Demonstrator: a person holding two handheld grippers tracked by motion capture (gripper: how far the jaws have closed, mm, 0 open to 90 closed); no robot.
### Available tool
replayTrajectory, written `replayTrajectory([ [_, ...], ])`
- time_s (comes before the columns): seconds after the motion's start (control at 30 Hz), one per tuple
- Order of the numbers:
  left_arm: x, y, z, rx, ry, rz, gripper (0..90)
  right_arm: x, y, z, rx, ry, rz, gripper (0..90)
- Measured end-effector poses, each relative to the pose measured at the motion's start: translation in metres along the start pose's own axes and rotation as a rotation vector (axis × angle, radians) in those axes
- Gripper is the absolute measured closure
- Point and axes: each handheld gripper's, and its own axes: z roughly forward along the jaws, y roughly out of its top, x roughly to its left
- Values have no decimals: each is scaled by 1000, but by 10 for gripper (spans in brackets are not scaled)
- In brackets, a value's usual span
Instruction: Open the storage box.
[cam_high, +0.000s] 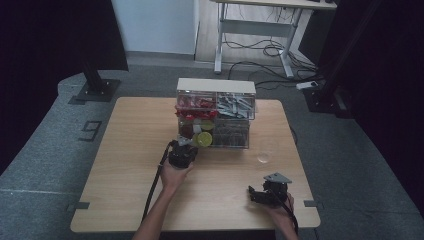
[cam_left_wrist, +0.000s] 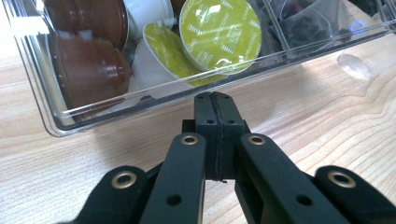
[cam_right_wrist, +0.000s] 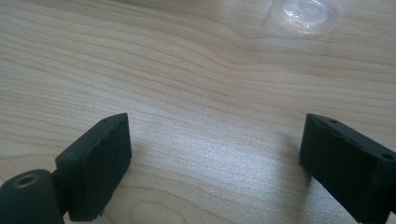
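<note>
High view: my left gripper (cam_high: 182, 155) sits against the front of the clear organizer (cam_high: 216, 114); my right gripper (cam_high: 264, 194) rests near the table's (cam_high: 125, 165) near edge, well apart from it.

Left gripper view: my jaws pressed together, gripping nothing, tips just before the drawer (cam_left_wrist: 140, 100). A green-lidded capsule (cam_left_wrist: 220, 33) lies inside, straight ahead.

Right gripper view: jaws spread wide, empty, over bare wood. A clear cup (cam_right_wrist: 306, 15) stands ahead.
</note>
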Motion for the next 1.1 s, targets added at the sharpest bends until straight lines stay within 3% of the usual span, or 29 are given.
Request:
replayTrajectory([
  [0.73, -2, 10, -15, -28, 8, 23, 900, 0, 0, 0, -4, -2, 1, 109],
  [1.1, 0, 17, -19, -39, 5, 12, 900, 0, 0, 0, -6, -2, -1, 111],
])
